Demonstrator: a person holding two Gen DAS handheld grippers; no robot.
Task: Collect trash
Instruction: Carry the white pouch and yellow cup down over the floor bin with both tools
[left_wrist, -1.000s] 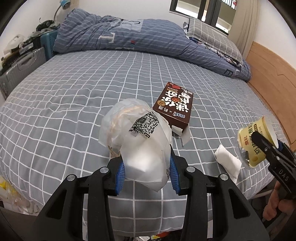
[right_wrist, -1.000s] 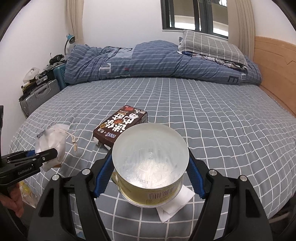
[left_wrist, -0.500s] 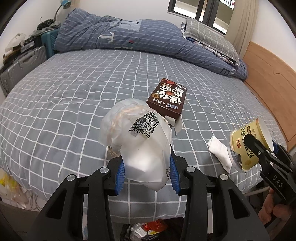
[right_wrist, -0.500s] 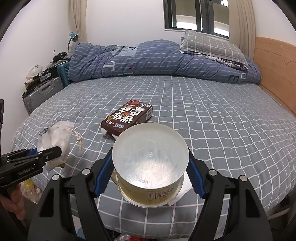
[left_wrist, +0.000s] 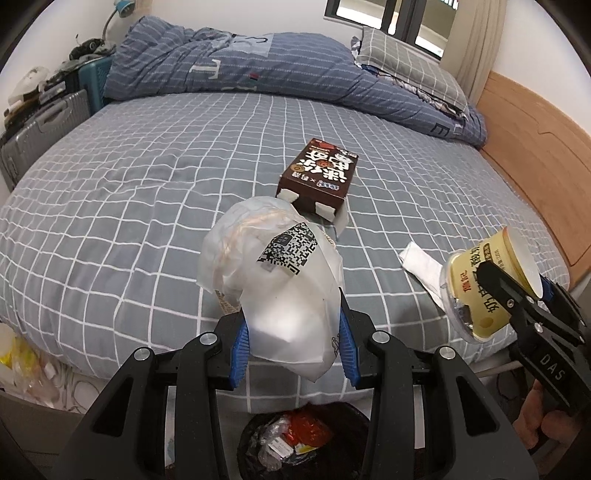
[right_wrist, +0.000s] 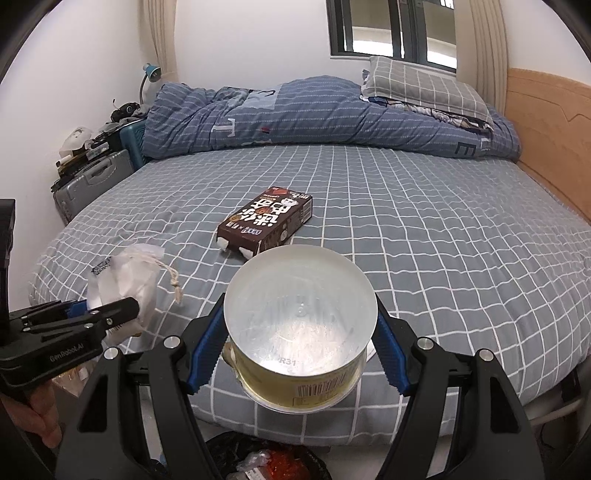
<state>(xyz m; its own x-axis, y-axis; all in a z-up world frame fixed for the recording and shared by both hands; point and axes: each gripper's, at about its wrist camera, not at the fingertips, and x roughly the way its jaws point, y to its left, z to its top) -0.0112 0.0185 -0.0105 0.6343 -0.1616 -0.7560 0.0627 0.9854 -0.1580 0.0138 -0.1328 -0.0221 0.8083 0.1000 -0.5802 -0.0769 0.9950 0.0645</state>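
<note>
My left gripper (left_wrist: 293, 341) is shut on a crumpled white plastic bag (left_wrist: 280, 280) with a QR label; the bag (right_wrist: 123, 280) also shows at the left of the right wrist view. My right gripper (right_wrist: 301, 352) is shut on a yellow tub with a clear lid (right_wrist: 301, 314), seen again as the tub (left_wrist: 484, 291) at the right of the left wrist view. Both are held over the bed's near edge. A black bin (left_wrist: 306, 439) with trash in it sits on the floor right below. A brown snack box (left_wrist: 319, 177) and a white tissue (left_wrist: 421, 266) lie on the bed.
The grey checked bed (left_wrist: 147, 192) fills both views, with a blue quilt (right_wrist: 295, 114) and a pillow (right_wrist: 424, 85) at the far side. Suitcases (right_wrist: 92, 181) stand at the left wall, a wooden headboard (left_wrist: 535, 147) at the right. Loose litter (left_wrist: 22, 365) lies on the floor at left.
Both grippers have drawn back from the bed with their loads; the bed's near edge and the bin on the floor have come into view below them.
</note>
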